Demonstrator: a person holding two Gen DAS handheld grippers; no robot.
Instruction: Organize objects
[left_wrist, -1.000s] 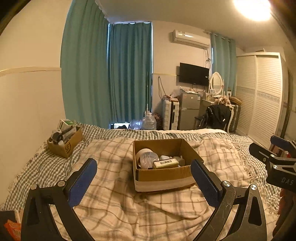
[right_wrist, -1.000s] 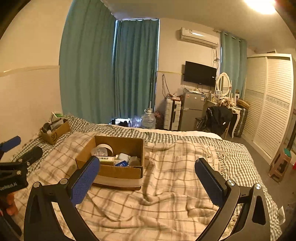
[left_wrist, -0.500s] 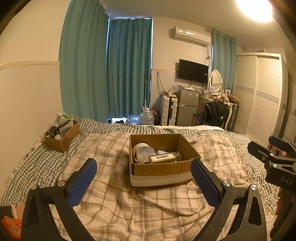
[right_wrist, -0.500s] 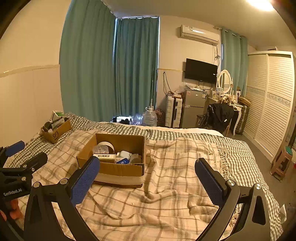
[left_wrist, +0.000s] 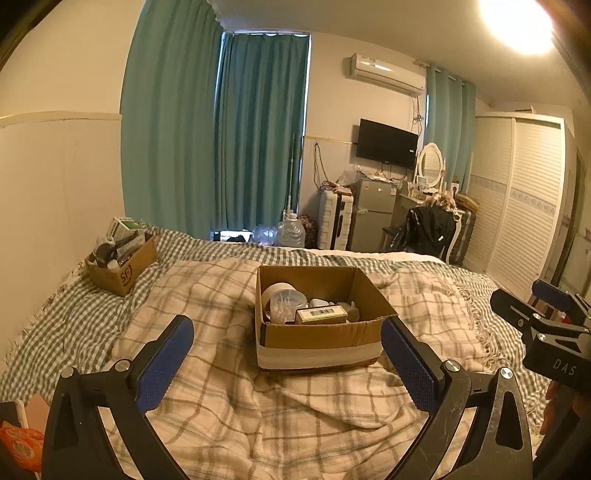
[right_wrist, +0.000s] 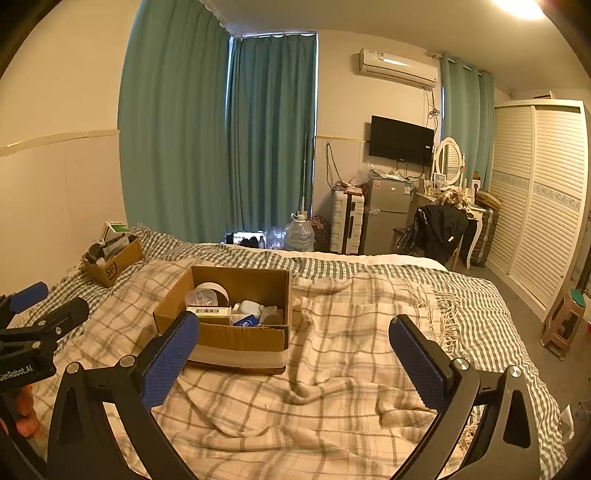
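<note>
Left wrist view first: over the last second the small carton (left_wrist: 120, 264) of odds and ends by the wall has slid a little toward centre frame and the open cardboard box (left_wrist: 319, 334) sits squarer ahead, so I read my left gripper (left_wrist: 286, 363) as having lined up on it, jaws wide and empty. Moving right, the box rests on the plaid blanket (left_wrist: 221, 398) mid-bed, holding a tape roll, a barcoded carton (left_wrist: 321, 315) and some small bottles (labels too small, possibly toiletries). Farther right, my right gripper (right_wrist: 293, 360) hangs over bare blanket beside the box, likewise spread wide, gripping nothing.
</note>
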